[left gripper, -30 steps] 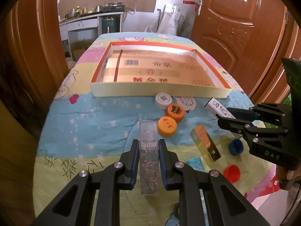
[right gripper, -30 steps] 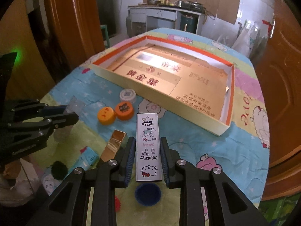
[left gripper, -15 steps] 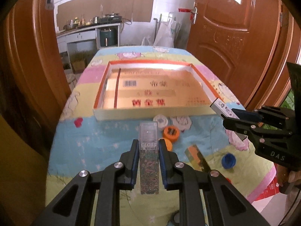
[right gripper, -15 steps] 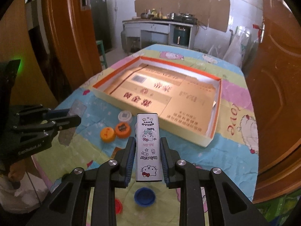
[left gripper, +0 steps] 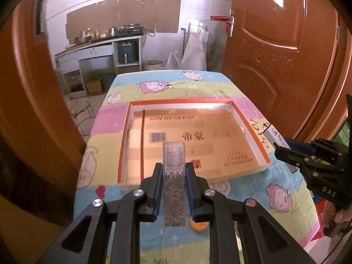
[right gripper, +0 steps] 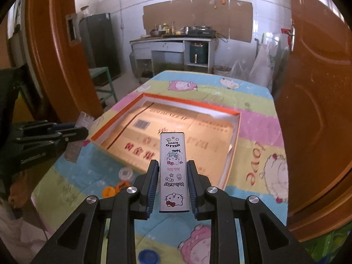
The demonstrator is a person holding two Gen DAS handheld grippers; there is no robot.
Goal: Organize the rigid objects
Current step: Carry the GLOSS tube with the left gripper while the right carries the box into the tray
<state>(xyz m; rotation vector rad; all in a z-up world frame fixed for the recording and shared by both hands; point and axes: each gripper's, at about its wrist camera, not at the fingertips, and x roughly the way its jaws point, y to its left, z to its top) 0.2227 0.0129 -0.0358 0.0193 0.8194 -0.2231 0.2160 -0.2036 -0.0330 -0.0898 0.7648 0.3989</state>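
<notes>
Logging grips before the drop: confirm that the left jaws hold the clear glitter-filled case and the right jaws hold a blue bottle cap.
Wrong about the right jaws. The right wrist view shows the right gripper shut on the white Hello Kitty case. The left gripper does hold the clear glitter-filled case.

Left tool (left gripper: 175, 189) clamped on a clear tube (left gripper: 174, 182), held above the open cardboard box (left gripper: 250, 132). Right tool (left gripper: 283, 151) grips a white case (left gripper: 276, 135).

Both the left gripper (left gripper: 173, 177) and right gripper (right gripper: 173, 176) point downward, fingers clamped.
</notes>
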